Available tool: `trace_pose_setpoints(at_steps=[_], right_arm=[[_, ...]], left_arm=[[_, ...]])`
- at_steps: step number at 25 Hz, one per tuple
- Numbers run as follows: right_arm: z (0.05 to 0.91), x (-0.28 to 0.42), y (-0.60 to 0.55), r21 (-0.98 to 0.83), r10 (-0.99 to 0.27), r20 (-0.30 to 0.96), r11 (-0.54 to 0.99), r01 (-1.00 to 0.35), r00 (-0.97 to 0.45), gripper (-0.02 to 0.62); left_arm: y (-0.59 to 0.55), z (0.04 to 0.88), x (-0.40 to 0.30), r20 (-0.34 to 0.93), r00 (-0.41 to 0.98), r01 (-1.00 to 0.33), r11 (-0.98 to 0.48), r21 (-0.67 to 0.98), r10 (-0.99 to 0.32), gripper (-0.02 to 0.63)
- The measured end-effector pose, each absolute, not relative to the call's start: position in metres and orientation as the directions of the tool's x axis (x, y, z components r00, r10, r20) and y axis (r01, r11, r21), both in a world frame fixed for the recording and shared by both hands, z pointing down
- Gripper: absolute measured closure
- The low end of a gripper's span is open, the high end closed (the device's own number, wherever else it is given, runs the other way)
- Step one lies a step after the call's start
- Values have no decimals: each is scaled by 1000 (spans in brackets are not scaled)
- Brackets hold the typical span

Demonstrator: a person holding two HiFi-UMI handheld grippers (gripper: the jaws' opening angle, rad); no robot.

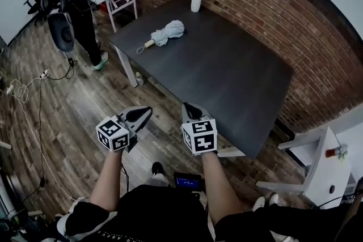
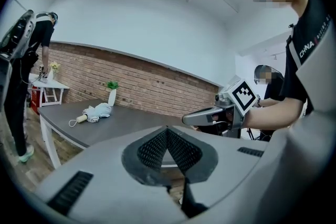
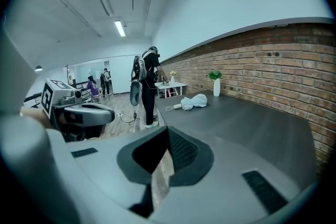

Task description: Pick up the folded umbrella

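Left gripper (image 2: 167, 130) and right gripper (image 3: 167, 132), jaws together, empty; folded umbrella (image 1: 165, 33) on dark table (image 1: 227, 82); "CHINA" on sleeve (image 2: 310, 43).

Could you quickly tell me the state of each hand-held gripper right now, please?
Left hand-held gripper: closed, holding nothing.
Right hand-held gripper: closed, holding nothing.

Folded umbrella (image 3: 195, 100) on dark table (image 3: 247, 124)
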State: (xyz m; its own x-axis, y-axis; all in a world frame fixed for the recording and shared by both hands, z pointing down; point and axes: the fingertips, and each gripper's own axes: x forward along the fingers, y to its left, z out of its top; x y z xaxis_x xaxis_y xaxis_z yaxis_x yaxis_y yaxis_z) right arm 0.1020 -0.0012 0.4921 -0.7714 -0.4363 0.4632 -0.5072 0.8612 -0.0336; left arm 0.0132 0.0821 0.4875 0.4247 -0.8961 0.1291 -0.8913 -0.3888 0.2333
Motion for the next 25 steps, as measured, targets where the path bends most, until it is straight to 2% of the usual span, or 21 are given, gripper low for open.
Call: trace_pose_setpoints(at_steps=[7,25], right_arm=[[498,51,-15,-37,-437,476,857,-514,-763,587],[523,-39,-101,-120,-419,481,838,-532,-770,588]], left_arm=[[69,495,-43,121,418,-889,-379,256,-900,604],[-9,519,-128,158,423,-882,-366,298,-892,604]])
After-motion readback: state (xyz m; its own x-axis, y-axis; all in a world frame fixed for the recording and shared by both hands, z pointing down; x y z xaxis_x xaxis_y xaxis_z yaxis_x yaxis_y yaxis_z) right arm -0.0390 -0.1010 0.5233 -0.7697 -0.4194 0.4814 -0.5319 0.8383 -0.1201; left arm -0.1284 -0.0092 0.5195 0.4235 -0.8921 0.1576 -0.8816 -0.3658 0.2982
